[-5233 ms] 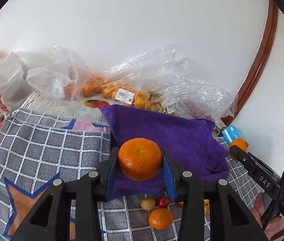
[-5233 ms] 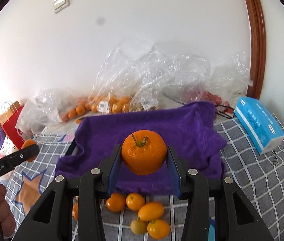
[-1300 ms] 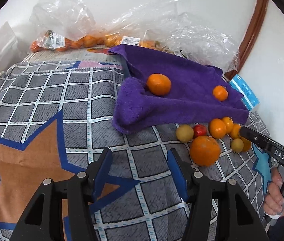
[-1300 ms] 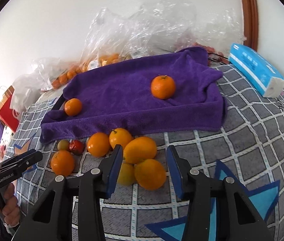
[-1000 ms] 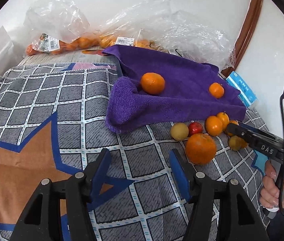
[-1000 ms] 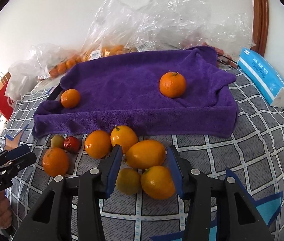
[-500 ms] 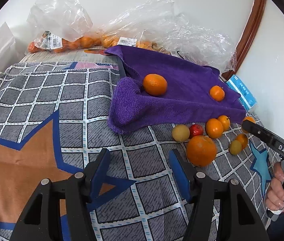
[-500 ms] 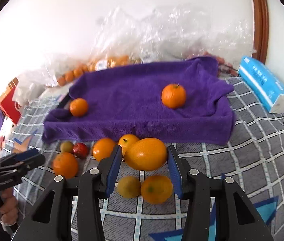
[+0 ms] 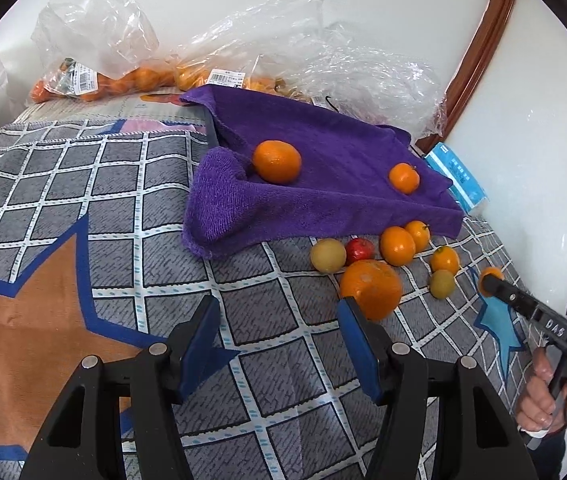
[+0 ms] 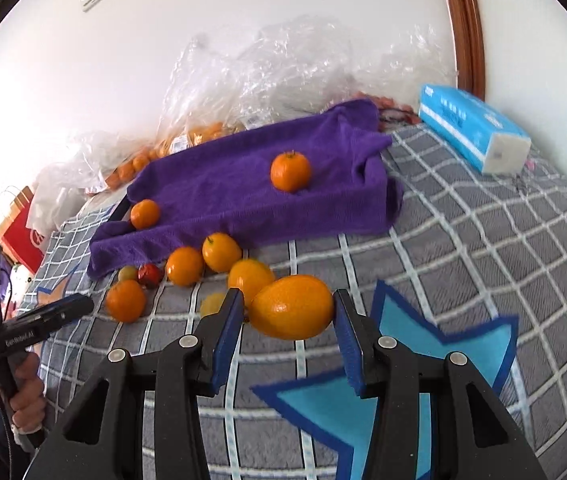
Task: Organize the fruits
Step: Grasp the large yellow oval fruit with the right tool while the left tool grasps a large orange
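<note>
While my right gripper (image 10: 288,322) squeezes an oval, glossy orange fruit (image 10: 291,306) between its blue pads, lifted clear of the checked blanket (image 10: 483,264), the rest of the pile sits just beyond it: a few small round orange ones (image 10: 183,266), a little red one (image 10: 150,273) and a dull yellow-green one (image 10: 127,273), all near the front edge of the fuzzy purple towel (image 10: 223,184). Two round oranges, one big-ish (image 10: 290,171) and one smaller (image 10: 145,213), already sit on that towel. My left gripper (image 9: 279,340) hangs open over the blanket with nothing between its jaws, a large dimpled orange (image 9: 371,289) just off its right finger. Crinkly clear plastic bags (image 10: 267,76) of fruit line the far wall, and a blue tissue pack (image 10: 473,128) lies far right.
</note>
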`<state>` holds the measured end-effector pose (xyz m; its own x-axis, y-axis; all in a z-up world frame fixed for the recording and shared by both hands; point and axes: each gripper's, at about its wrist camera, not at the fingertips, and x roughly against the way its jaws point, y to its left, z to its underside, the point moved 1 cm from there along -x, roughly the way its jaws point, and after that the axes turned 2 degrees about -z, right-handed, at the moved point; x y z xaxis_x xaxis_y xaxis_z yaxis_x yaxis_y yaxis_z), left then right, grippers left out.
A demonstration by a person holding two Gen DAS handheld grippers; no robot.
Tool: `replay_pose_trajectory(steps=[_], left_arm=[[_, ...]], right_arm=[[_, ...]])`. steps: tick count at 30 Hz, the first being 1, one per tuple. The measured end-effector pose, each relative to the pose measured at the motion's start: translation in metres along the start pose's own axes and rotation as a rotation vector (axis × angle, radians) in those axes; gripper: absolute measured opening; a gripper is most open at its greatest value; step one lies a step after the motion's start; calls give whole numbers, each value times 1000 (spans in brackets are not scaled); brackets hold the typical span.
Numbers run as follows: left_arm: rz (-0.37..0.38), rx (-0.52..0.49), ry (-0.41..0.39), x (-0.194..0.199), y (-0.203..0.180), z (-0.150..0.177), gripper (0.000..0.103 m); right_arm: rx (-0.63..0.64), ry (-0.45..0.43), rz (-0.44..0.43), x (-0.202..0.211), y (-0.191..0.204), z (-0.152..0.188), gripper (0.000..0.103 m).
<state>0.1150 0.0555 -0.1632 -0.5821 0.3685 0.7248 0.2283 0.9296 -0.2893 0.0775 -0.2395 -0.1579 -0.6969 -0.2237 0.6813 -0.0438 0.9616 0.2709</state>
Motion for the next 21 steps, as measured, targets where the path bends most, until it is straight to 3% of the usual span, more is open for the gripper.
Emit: replay_pose_trajectory(steps=[7, 11, 16, 21], left_arm=[[72, 36, 23, 5, -13, 5, 57], [28, -65, 10, 8, -48, 4, 57], [-95, -133, -6, -7, -72, -2, 57], [-65, -74, 58, -33, -73, -4, 54]], right_arm=[[65, 83, 49, -22, 10, 9, 45], [110, 83, 60, -26, 15, 9, 46], [89, 74, 42, -24, 10, 11, 46], [43, 68, 16, -24, 4, 9, 46]])
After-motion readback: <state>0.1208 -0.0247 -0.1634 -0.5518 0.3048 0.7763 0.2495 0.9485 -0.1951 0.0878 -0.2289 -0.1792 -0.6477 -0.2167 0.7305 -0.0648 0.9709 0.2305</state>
